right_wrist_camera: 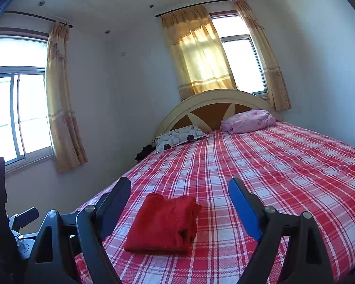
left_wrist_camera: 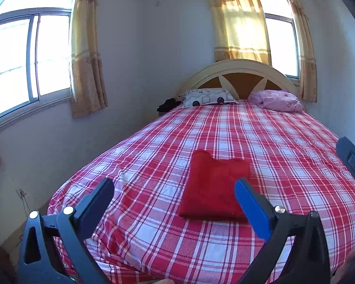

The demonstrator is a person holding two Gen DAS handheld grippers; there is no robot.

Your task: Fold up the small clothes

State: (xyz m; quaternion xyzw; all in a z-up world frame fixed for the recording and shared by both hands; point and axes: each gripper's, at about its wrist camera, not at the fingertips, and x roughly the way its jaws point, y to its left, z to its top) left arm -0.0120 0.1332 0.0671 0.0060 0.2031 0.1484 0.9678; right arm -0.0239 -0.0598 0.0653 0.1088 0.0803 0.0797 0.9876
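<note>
A red garment (left_wrist_camera: 213,187) lies folded into a compact rectangle on the red-and-white plaid bed (left_wrist_camera: 284,142), near the foot. It also shows in the right wrist view (right_wrist_camera: 163,224). My left gripper (left_wrist_camera: 175,189) is open and empty, held above the foot of the bed, just short of the garment. My right gripper (right_wrist_camera: 179,189) is open and empty, also held back above the bed's foot with the garment between its fingers in view. Part of the right gripper (left_wrist_camera: 352,163) shows at the right edge of the left wrist view.
A patterned pillow (left_wrist_camera: 208,97) and a pink pillow (left_wrist_camera: 277,99) lie at the curved headboard (left_wrist_camera: 236,67). A dark item (left_wrist_camera: 168,105) sits beside the bed at the far left. Windows with yellow curtains (left_wrist_camera: 87,54) line the walls. Floor gap runs along the bed's left side.
</note>
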